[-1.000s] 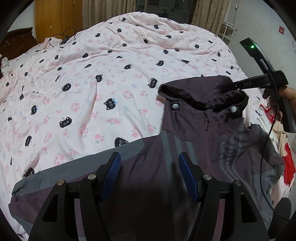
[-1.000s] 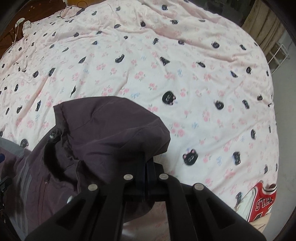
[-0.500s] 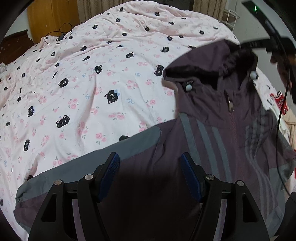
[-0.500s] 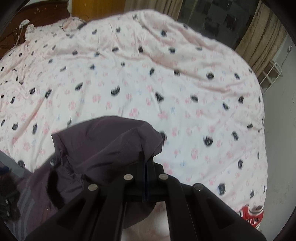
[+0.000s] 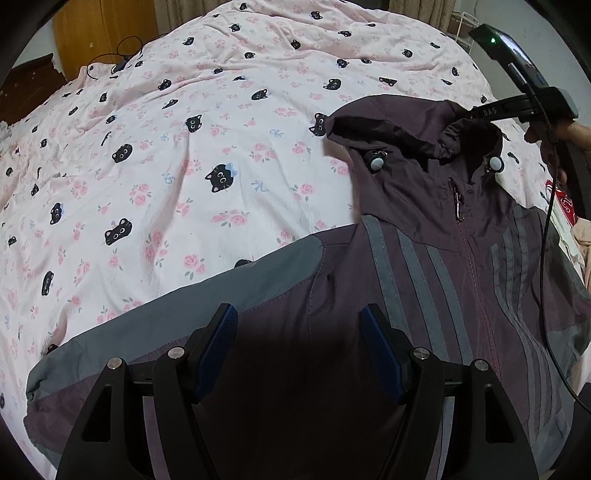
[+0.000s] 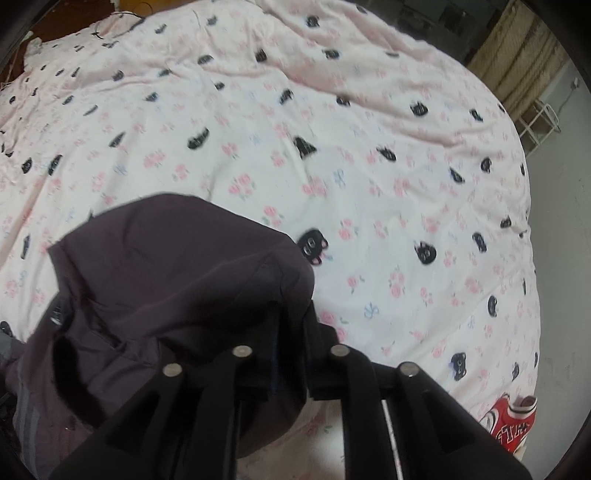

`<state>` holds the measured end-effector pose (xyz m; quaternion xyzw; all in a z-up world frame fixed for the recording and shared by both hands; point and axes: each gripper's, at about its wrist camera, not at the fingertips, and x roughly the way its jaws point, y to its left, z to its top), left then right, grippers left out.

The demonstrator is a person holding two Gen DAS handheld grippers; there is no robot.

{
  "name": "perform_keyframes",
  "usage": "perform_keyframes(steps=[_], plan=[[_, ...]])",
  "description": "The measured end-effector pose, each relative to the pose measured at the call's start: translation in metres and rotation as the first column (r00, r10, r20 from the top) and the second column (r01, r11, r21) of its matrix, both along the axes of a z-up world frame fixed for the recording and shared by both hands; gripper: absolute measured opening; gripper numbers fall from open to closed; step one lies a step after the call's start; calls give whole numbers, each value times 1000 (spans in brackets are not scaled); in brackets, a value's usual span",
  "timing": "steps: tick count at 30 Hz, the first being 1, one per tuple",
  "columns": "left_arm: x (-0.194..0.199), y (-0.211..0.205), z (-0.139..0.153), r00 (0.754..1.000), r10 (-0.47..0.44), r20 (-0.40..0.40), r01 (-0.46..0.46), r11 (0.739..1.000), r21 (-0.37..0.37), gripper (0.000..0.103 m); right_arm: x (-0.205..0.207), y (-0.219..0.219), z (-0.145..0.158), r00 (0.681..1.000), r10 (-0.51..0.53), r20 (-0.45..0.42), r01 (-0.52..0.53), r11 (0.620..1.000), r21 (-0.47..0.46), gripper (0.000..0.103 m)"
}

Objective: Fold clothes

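A dark purple zip jacket [image 5: 406, 295] with grey stripes lies front-up on the pink cat-print bed cover [image 5: 184, 166]. Its left sleeve [image 5: 147, 325] stretches toward the near left. My left gripper [image 5: 299, 328] hovers open just above the jacket's chest, its blue pads [image 5: 221, 332] holding nothing. My right gripper [image 5: 480, 112], held by a hand [image 5: 569, 133], is shut on the rim of the hood [image 5: 406, 122]. In the right wrist view the hood [image 6: 177, 266] bunches between the fingers of the right gripper [image 6: 291, 321], just above the bed cover [image 6: 369, 147].
A red jersey [image 6: 513, 424] lies at the bed's right edge, also seen as the red jersey [image 5: 565, 203] in the left wrist view. A wooden wardrobe [image 5: 96, 33] and a black cable [image 5: 125, 48] are at the far left. A white rack [image 6: 539, 122] stands beyond the bed.
The right gripper carried the hood up and away from the collar, stretching the jacket flatter. Its fingers now stand slightly farther apart. The left gripper stayed open over the chest.
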<state>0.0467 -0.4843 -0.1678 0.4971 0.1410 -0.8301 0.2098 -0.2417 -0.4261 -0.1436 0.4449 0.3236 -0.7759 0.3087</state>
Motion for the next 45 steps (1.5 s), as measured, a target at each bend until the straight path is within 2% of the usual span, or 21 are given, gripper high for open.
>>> perform_keyframes(steps=[4, 5, 8, 12, 15, 19, 23, 28, 30, 31, 33, 34, 35, 38, 42, 45], plan=[[1, -1, 0, 1000, 9, -2, -9, 1000, 10, 66, -8, 5, 14, 998, -44, -43, 43, 999, -15, 58], [1, -1, -1, 1000, 10, -3, -10, 1000, 10, 66, -10, 5, 22, 997, -55, -56, 53, 998, -34, 61], [1, -1, -2, 1000, 14, -2, -14, 1000, 10, 66, -12, 2, 45, 996, -59, -68, 53, 995, -87, 62], [1, -1, -4, 1000, 13, 2, -13, 1000, 9, 66, 0, -32, 61, 998, 59, 12, -57, 991, -122, 62], [1, 0, -5, 1000, 13, 2, -13, 1000, 11, 66, 13, -67, 42, 991, 133, 12, -132, 991, -36, 62], [3, -1, -7, 1000, 12, 0, -12, 1000, 19, 67, 30, -114, 18, 973, 229, 21, -230, 970, 77, 62], [4, -4, -9, 1000, 6, -1, -6, 1000, 25, 67, 26, -137, -6, 964, 265, 17, -264, 950, 167, 62], [3, -6, -11, 1000, 0, 1, 0, 999, 34, 69, 10, -143, -19, 964, 246, 100, -259, 953, 157, 71], [1, -6, -12, 1000, -3, 3, 3, 999, 33, 70, 6, -141, -25, 959, 242, 151, -265, 951, 159, 71], [1, -6, -13, 1000, -5, 5, 5, 999, 32, 70, 5, -139, -26, 955, 242, 175, -268, 952, 149, 67], [0, -6, -14, 1000, -4, 7, 4, 999, 32, 70, 2, -136, -26, 941, 242, 235, -275, 954, 117, 50], [0, -6, -14, 1000, -2, 6, 2, 999, 32, 70, 3, -134, -26, 936, 243, 256, -278, 954, 110, 33], [0, -6, -14, 1000, 0, 7, 0, 999, 32, 71, 5, -133, -26, 934, 250, 254, -286, 951, 116, 23], [-1, -5, -14, 1000, 3, 8, -3, 1000, 28, 71, 12, -132, -20, 925, 280, 257, -317, 941, 119, 8], [-1, -4, -14, 1000, 3, 11, -3, 1000, 23, 71, 31, -134, -1, 909, 353, 220, -380, 921, 91, 7], [-1, -4, -14, 1000, 2, 16, -2, 1000, 20, 71, 45, -138, 27, 894, 410, 178, -418, 908, 7, 6]])
